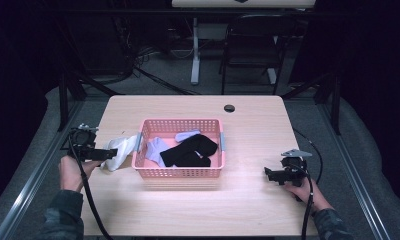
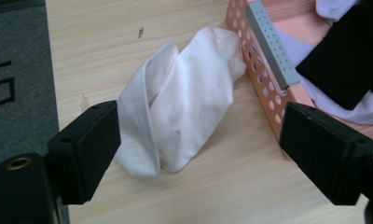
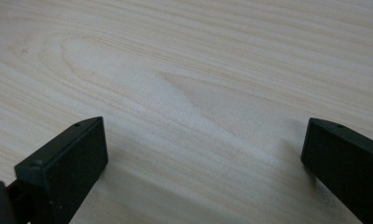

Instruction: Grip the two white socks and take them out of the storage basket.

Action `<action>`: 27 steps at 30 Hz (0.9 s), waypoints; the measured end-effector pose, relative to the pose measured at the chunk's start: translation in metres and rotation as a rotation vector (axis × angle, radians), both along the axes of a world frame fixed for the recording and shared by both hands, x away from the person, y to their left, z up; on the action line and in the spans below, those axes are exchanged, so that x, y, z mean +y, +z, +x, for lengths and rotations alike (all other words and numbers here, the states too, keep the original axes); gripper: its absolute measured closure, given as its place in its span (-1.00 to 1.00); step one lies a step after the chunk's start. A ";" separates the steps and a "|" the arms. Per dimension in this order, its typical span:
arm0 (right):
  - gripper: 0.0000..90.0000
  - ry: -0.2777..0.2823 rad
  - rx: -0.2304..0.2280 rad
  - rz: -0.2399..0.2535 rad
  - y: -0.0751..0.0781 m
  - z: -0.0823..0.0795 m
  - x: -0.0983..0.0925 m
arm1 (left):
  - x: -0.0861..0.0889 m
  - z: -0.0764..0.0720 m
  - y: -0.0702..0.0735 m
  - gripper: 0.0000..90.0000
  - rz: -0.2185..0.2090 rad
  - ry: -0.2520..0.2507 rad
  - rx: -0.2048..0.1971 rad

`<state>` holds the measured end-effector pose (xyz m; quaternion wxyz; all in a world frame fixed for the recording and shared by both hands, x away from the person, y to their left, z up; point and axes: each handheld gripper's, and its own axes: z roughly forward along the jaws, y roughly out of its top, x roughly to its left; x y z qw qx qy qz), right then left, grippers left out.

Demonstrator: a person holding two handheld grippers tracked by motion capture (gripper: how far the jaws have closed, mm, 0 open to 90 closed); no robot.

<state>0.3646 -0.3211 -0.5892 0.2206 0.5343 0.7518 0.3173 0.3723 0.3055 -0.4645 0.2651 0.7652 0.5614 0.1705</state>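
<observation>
A crumpled white sock point(image 1: 119, 150) point(image 2: 184, 107) lies on the wooden table, with one end against the left wall of a pink mesh basket point(image 1: 180, 172) point(image 2: 264, 88). My left gripper point(image 1: 108, 155) point(image 2: 198, 135) is just left of the sock and above it, open. The sock lies loose below its spread jaws, and the pads are not pressing on it. Inside the basket are a black sock point(image 1: 190, 150) point(image 2: 348, 65) and pale lavender socks point(image 1: 155, 149). My right gripper point(image 1: 268, 173) point(image 3: 203, 154) stands open over bare wood to the right of the basket.
A round cable hole point(image 1: 229, 108) sits near the table's far edge. A dark chair point(image 1: 253, 45) and a table leg point(image 1: 195, 50) stand beyond it. The table's left edge point(image 2: 49, 70) runs close to my left gripper, with grey floor past it.
</observation>
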 end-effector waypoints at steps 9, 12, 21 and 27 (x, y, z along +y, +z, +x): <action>-1.00 -0.001 0.000 0.000 0.000 0.000 0.000 | 0.007 -0.021 -0.012 -0.94 0.007 0.042 -0.010; -1.00 -0.002 0.000 0.000 0.000 0.000 0.000 | 0.006 -0.025 -0.020 -0.98 0.006 0.050 -0.001; -1.00 -0.003 0.000 0.001 0.000 -0.001 0.000 | 0.008 -0.039 -0.037 -1.00 -0.003 0.060 -0.004; -1.00 -0.003 0.000 0.001 0.000 -0.001 0.000 | 0.007 -0.045 -0.046 -1.00 -0.009 0.064 -0.002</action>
